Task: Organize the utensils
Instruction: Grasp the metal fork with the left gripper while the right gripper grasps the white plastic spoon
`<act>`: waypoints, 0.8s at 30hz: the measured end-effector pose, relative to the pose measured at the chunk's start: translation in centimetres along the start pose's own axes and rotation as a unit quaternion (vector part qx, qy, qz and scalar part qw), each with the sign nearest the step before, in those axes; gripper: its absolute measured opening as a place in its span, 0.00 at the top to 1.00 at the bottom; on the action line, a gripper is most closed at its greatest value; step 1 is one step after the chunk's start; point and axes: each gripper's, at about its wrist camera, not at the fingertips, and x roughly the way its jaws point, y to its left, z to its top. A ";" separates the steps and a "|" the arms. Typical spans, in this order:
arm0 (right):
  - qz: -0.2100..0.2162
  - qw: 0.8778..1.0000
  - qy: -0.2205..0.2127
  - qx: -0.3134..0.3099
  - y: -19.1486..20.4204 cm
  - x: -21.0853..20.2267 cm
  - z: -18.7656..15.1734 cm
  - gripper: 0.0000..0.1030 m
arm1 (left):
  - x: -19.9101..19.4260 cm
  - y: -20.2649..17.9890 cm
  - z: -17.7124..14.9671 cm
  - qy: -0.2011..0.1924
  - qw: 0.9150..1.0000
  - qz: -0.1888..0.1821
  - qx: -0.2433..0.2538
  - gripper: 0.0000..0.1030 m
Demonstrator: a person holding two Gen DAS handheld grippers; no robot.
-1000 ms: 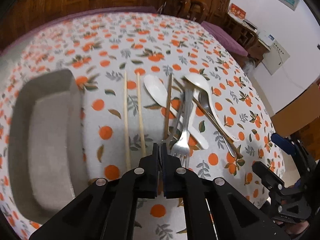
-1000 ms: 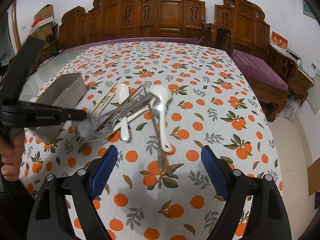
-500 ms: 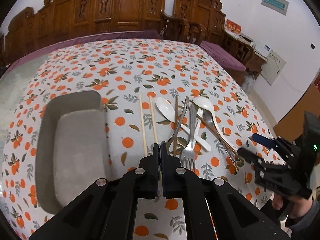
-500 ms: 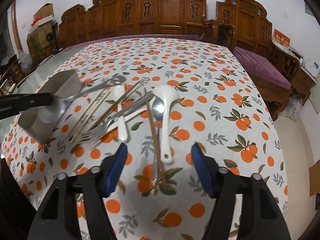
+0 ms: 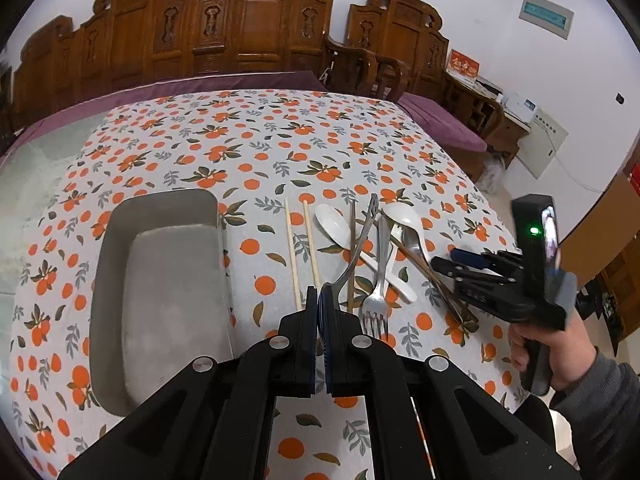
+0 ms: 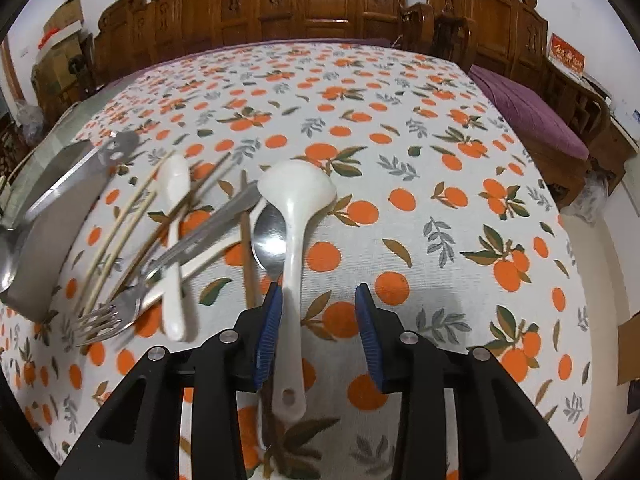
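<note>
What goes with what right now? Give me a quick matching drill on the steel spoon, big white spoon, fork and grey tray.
Things:
1 steel spoon
2 big white spoon
3 fork
4 grey tray

States:
A lying in the pile, ungripped
B left of the pale chopsticks
C clamped in the left gripper, off the cloth
D on the cloth, between the fingers of the right gripper

Pairs: 1-C, 2-D, 3-A, 4-B. The right fingers are closing, not yet gripping.

Right of the grey tray point(image 5: 160, 280), crossed chopsticks point(image 5: 294, 256), spoons and a fork point(image 5: 378, 292) crowd the tablecloth point(image 5: 280, 152); beyond the tray the cloth lies bare.
</note>
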 end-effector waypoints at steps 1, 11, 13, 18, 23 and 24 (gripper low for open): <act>-0.001 1.000 0.002 -0.004 0.0 0.3 0.0 0.61 | -0.1 -0.1 0.0 -0.001 1.000 0.001 0.002 0.99; -0.005 0.999 0.010 -0.030 1.0 1.5 1.5 0.89 | -0.6 -0.4 -0.1 -0.007 1.000 0.005 0.010 0.99; -0.014 0.999 0.012 -0.037 1.3 1.4 1.5 0.89 | -0.8 -0.1 0.0 -0.009 1.000 0.007 0.009 0.99; -0.015 0.999 0.016 -0.027 0.9 1.0 1.2 0.90 | -1.6 0.9 0.2 -0.015 1.000 0.014 0.004 0.99; -0.017 0.999 0.009 -0.026 0.7 -0.4 0.9 0.90 | -2.6 2.4 0.1 -0.024 0.999 0.027 -0.004 0.99; -0.015 1.000 0.007 -0.026 0.7 -0.8 1.0 0.90 | -2.8 2.8 0.1 -0.026 0.999 0.030 -0.005 0.99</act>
